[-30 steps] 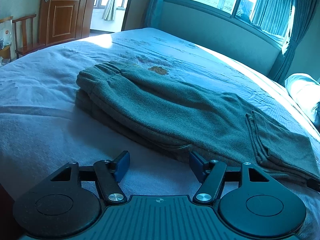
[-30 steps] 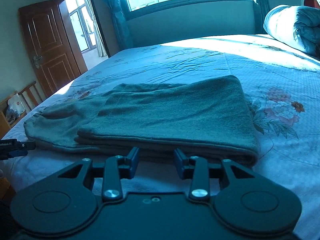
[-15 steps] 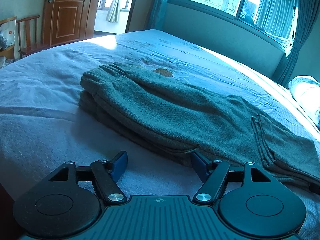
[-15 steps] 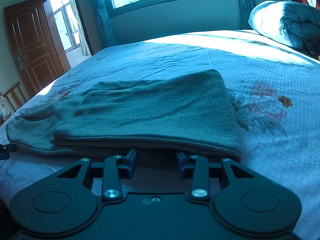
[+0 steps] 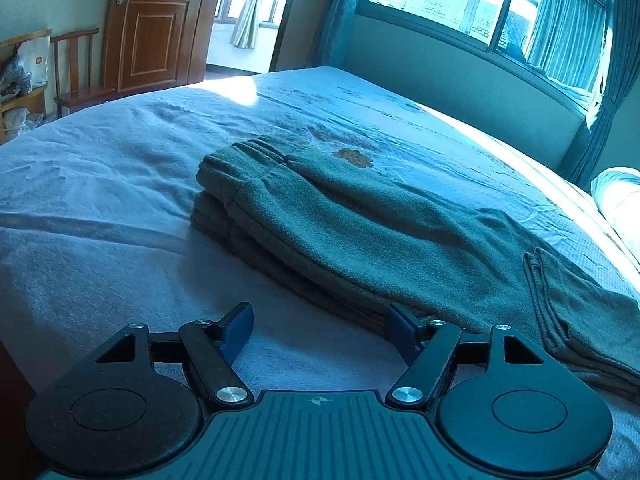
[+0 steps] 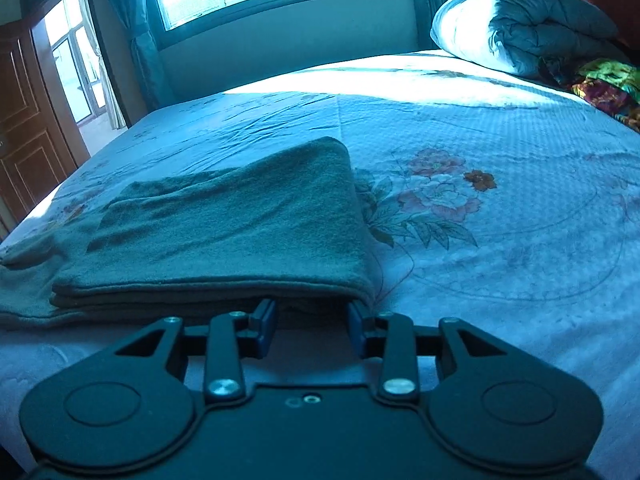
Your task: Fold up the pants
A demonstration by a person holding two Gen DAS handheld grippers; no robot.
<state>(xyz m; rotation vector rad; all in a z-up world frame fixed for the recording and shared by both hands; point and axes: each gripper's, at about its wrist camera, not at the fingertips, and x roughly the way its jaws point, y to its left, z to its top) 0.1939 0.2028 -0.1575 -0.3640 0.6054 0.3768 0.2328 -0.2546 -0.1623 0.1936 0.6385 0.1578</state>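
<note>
Folded pants (image 5: pixel 360 232) lie lengthwise across the bed (image 5: pixel 100 200), waistband toward the door. Left tool (image 5: pixel 320 320) gapes wide at the near edge; right tool (image 6: pixel 312 320), parted, touches the folded end.

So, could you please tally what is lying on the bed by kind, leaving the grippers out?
Pants: 1
Rolled quilt: 1
Multicoloured floral cloth: 1
Total: 3, all on the bed
</note>
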